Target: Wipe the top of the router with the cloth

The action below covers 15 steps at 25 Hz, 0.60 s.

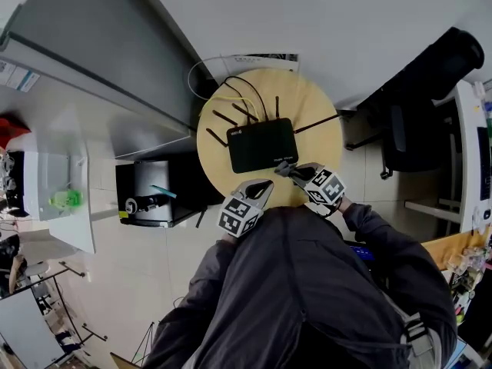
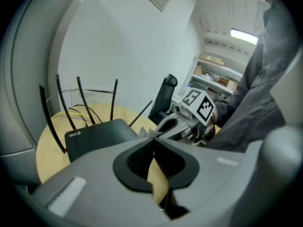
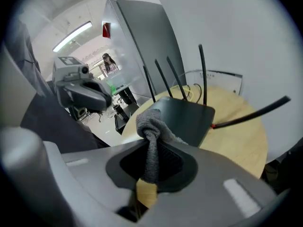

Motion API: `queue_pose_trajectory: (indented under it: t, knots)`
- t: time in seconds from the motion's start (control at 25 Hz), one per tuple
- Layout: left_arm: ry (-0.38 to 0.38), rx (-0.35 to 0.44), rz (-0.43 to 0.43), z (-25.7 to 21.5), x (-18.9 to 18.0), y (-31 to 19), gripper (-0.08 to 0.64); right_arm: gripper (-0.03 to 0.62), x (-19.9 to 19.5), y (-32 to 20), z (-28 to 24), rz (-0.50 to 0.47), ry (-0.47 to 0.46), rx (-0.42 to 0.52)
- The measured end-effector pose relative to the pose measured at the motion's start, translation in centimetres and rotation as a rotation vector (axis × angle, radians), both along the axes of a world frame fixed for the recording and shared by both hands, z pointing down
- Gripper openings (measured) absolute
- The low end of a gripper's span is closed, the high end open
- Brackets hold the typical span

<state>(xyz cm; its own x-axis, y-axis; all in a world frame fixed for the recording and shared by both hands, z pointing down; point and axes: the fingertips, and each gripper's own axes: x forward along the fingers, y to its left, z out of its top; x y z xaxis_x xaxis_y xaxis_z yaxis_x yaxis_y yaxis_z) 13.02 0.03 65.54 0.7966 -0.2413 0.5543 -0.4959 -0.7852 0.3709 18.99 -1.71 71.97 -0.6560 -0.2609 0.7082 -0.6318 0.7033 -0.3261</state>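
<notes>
A black router (image 1: 263, 144) with several thin antennas lies flat in the middle of a round wooden table (image 1: 323, 141). My right gripper (image 1: 286, 168) is shut on a grey cloth (image 3: 150, 125), which bunches out past the jaw tips over the router's (image 3: 185, 117) near right corner; whether it touches the top I cannot tell. My left gripper (image 1: 259, 190) hovers at the table's near edge, just in front of the router (image 2: 97, 133), its jaws shut with nothing between them. In the left gripper view the right gripper (image 2: 176, 123) is close by on the right.
Yellow and white cables (image 1: 228, 91) run off the table's back edge behind the router. A tall grey cabinet (image 1: 100, 60) stands to the left, with a dark low unit (image 1: 154, 194) beside the table. A black office chair (image 1: 430, 91) is at the right.
</notes>
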Motion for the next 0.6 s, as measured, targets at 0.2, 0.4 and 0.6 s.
queue_pose_trajectory:
  t: [0.2, 0.4, 0.6]
  knots:
    - [0.022, 0.007, 0.028, -0.4, -1.9, -0.3, 0.000, 0.037, -1.8, 0.1, -5.0, 0.015, -0.035, 0.086]
    - [0.034, 0.018, 0.054, -0.7, -3.5, -0.8, 0.000, 0.037, -3.1, -0.4, -6.4, 0.046, -0.036, 0.109]
    - [0.036, 0.013, 0.099, -0.9, -4.2, -1.1, 0.000, 0.037, -4.4, -0.6, -6.7, 0.091, -0.043, 0.120]
